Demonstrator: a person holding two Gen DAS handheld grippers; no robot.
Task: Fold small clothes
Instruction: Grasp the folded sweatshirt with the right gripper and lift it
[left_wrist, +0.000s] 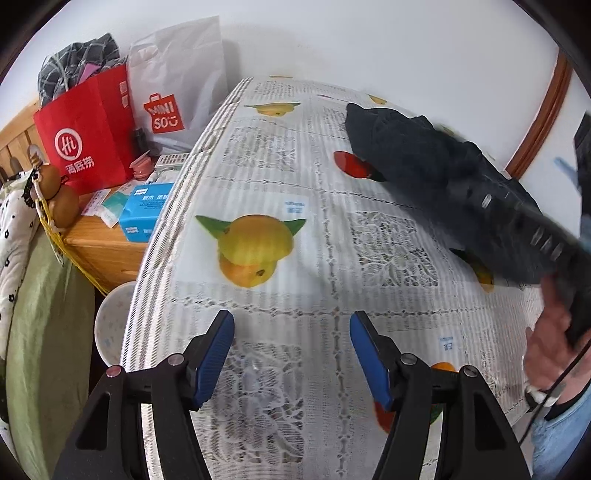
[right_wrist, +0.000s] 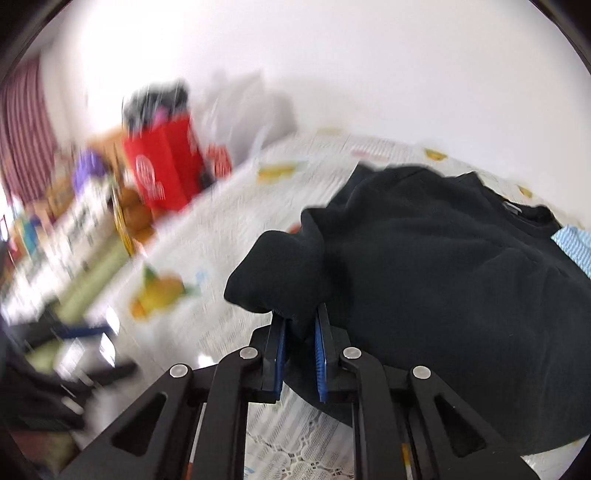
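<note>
A dark, crumpled small garment (left_wrist: 406, 155) lies at the far right of the table, over the lace tablecloth with fruit prints (left_wrist: 277, 177). In the right wrist view the garment (right_wrist: 443, 258) fills the right half, and my right gripper (right_wrist: 299, 317) is shut on a bunched fold at its near left edge, with cloth between the blue pads. My left gripper (left_wrist: 291, 321) hangs open over bare tablecloth near the front edge, nothing between its fingers. The right gripper's blurred black body (left_wrist: 517, 214) reaches over the garment, held by a person's hand (left_wrist: 550, 332).
Left of the table a wooden cabinet (left_wrist: 103, 247) carries a red paper bag (left_wrist: 88, 136), a white shopping bag (left_wrist: 173, 81) and a blue tissue box (left_wrist: 142, 214). A white bowl-like object (left_wrist: 110, 328) sits below the table's left edge. A light blue striped cloth (right_wrist: 576, 247) lies beyond the garment.
</note>
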